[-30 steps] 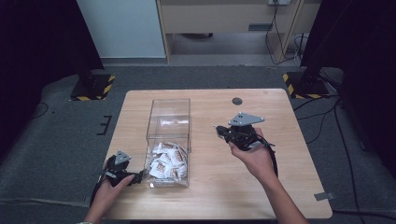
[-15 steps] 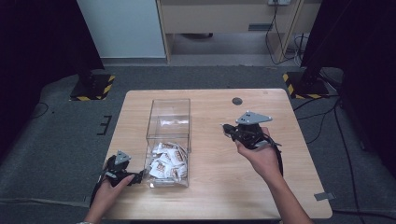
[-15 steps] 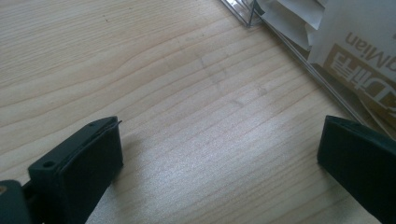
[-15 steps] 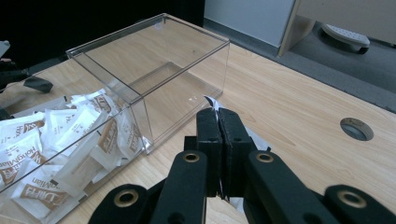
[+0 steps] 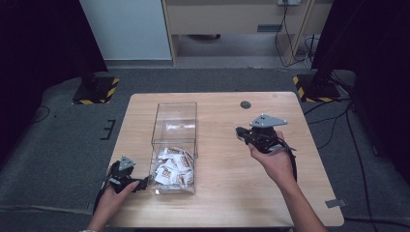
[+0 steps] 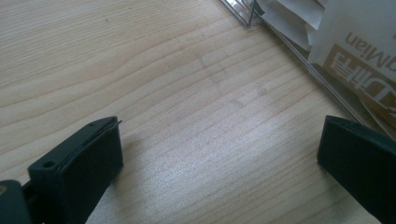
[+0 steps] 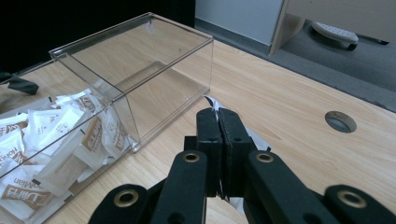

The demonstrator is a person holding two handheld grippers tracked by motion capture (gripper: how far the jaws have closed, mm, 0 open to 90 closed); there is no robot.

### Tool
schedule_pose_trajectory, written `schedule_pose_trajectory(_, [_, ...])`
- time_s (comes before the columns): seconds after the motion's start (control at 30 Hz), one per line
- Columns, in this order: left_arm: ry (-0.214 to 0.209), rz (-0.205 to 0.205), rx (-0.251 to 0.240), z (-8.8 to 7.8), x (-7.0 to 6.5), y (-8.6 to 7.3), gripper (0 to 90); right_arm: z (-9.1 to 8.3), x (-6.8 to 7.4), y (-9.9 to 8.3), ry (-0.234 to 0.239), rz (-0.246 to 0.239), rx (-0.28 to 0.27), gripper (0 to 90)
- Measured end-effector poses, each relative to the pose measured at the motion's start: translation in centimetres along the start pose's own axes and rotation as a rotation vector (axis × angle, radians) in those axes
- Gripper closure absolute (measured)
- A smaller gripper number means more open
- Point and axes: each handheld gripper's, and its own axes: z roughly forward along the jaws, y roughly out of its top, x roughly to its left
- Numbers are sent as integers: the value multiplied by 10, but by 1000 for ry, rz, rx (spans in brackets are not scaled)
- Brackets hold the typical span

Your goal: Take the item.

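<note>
Two grippers are in our hands: the left gripper [image 6: 219,172] rests low on the table [image 5: 227,193] with jaws spread wide and empty, the clear box [image 5: 174,145] of sachets [image 5: 171,166] just beside its right jaw. Right of the box, our right gripper [image 7: 218,122] is clamped on a thin white sachet [image 7: 212,103].

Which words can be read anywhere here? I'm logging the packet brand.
"Mian", partly cut off, on a white-and-tan packet seen through the clear box wall in the left gripper view.
Brown print on packets in the right gripper view: too blurred to read.
Print on packets in the high view: too small to read.
</note>
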Motion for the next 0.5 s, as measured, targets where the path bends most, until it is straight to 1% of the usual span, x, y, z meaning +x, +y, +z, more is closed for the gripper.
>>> schedule_pose_trajectory(0.17, [0,0,0,0,0,0,0,-1,-5,-2,-11,11,-2,884])
schedule_pose_trajectory(0.5, [0,0,0,0,0,0,0,-1,-14,-5,-27,18,4,884])
